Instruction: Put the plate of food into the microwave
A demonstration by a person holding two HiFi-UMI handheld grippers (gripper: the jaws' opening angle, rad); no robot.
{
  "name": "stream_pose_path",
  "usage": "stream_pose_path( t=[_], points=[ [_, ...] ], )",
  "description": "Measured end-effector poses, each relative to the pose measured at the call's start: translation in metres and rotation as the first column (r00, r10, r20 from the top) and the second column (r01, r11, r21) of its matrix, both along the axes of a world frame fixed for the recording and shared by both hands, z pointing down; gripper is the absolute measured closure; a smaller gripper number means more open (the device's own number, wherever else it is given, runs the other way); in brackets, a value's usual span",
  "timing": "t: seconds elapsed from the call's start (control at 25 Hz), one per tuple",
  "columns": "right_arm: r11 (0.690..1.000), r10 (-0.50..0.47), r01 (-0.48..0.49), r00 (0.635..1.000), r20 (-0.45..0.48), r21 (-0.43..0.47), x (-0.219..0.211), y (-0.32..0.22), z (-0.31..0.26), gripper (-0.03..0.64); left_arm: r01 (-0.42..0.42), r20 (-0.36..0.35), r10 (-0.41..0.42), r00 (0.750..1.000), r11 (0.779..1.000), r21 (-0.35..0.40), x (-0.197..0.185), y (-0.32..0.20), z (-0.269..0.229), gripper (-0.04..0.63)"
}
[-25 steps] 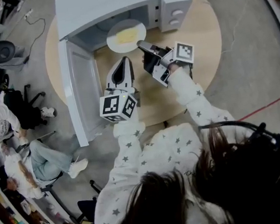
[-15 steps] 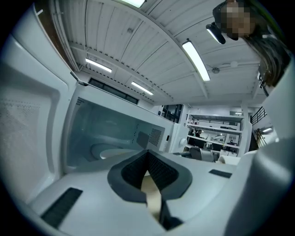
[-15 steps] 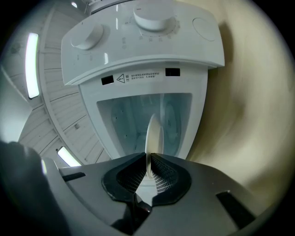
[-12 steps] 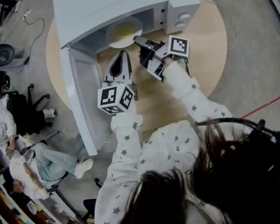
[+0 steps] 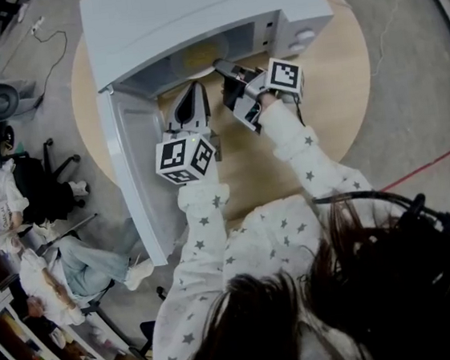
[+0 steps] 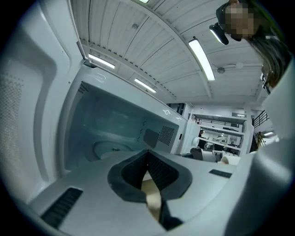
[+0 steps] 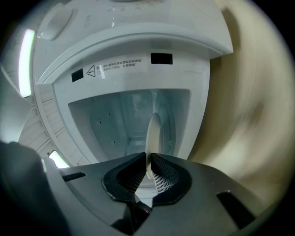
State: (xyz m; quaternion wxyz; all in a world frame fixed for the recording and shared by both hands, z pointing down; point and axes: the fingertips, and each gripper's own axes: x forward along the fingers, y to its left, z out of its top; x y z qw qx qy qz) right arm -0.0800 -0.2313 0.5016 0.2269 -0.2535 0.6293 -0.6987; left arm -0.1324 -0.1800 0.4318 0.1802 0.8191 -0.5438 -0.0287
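Microwave (image 5: 189, 10) sits at the far side of the table (image 5: 334, 74), door (image 5: 135, 169) open toward the near left. Plate (image 7: 153, 133) inside the cavity, near rim in the right gripper (image 5: 220, 66); left gripper (image 5: 192, 90) just left, before the opening.

Plate (image 7: 152, 136) now inside microwave (image 5: 189, 10), carried in by right claw (image 7: 148, 171).

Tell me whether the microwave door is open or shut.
Open. The microwave door stands swung wide to the left, leaving the cavity exposed in both gripper views.
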Motion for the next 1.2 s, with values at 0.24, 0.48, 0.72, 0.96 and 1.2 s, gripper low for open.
stream_pose_path(
  t=[0.24,0.48,0.72,0.96,1.2],
  points=[
    [1.0,0.019,-0.019,1.0,-0.019,-0.016,0.0,0.001,-0.004,0.597,-0.004,-0.007,0.004,1.0,1.0,-0.009,0.002,-0.001,-0.001,0.594],
    [1.0,0.026,-0.026,0.999,-0.036,-0.015,-0.002,-0.005,-0.003,0.597,-0.002,-0.012,0.002,1.0,1.0,-0.012,0.002,-0.001,-0.001,0.594],
    [1.0,0.017,-0.015,0.994,-0.104,0.026,-0.004,-0.011,-0.01,0.597,0.005,-0.015,-0.005,1.0,1.0,-0.014,0.001,-0.004,-0.003,0.594],
    [0.998,0.03,-0.02,0.98,-0.196,0.052,-0.001,-0.01,-0.01,0.597,0.004,-0.02,-0.004,1.0,1.0,-0.013,0.0,-0.004,-0.005,0.594],
    [0.998,0.047,-0.038,0.971,-0.234,0.046,0.001,-0.01,-0.007,0.569,-0.003,-0.027,0.003,1.0,1.0,-0.017,0.002,-0.003,-0.002,0.594]
  ],
)
